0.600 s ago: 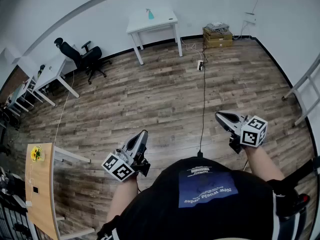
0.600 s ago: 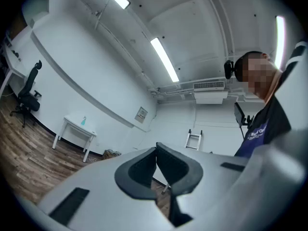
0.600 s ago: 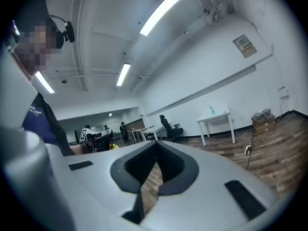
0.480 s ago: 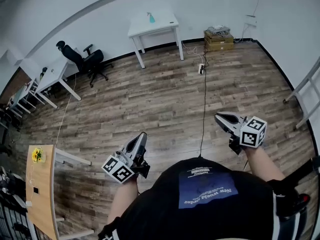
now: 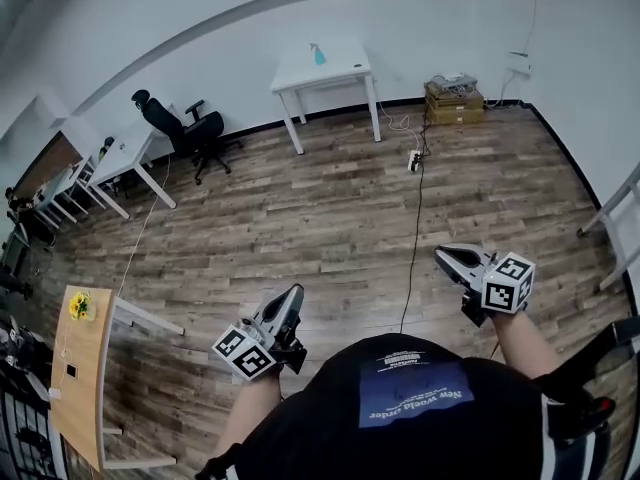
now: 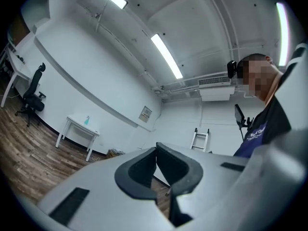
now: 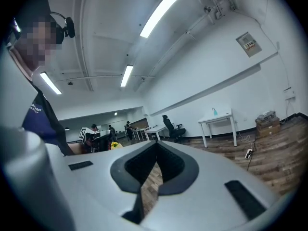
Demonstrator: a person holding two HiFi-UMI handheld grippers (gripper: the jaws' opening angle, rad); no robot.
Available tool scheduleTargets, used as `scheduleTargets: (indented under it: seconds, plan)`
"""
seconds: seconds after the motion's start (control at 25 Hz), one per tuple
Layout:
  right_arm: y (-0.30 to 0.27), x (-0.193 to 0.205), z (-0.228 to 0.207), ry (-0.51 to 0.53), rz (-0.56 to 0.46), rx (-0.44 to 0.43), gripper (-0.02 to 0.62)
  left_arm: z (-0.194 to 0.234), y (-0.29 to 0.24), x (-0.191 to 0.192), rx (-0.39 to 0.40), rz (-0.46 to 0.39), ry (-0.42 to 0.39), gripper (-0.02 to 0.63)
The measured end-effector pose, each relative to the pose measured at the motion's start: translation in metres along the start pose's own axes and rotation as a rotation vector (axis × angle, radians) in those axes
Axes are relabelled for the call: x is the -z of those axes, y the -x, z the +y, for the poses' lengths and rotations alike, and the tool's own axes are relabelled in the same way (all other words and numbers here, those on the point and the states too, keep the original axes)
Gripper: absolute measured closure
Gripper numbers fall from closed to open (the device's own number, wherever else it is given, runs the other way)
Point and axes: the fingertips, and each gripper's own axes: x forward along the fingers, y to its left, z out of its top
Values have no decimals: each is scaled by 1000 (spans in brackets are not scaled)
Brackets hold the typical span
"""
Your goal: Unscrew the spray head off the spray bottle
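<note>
A small blue-green spray bottle stands on a white table against the far wall, several metres from me. It also shows far off as a spray bottle on its table in the left gripper view, and as a spray bottle in the right gripper view. My left gripper is held in front of my body at the lower left, jaws shut and empty. My right gripper hangs at the lower right, also shut with nothing in it. Both are far from the bottle.
Wood-plank floor stretches between me and the table. A black office chair and white desks stand at the left. A power strip with a black cable lies on the floor. Boxes sit by the far wall. A wooden table with yellow flowers is at my left.
The far table, chair and boxes have shifted right and slightly down in the head view. Both grippers stay shut in front of my body.
</note>
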Motion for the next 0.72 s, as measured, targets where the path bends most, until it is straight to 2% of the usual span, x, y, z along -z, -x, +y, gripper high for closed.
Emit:
scheduleTargets:
  seconds: [0.32, 0.52, 0.72]
  plan:
    - [-15, 21, -27, -35, 50, 0, 599, 16, -6, 11, -21, 0, 24, 614]
    - [-69, 19, -22, -7, 63, 12, 599, 72, 8, 0, -11, -22, 54, 614]
    - [-137, -1, -6, 2, 28, 32, 599, 133, 14, -40, 47, -17, 54, 614]
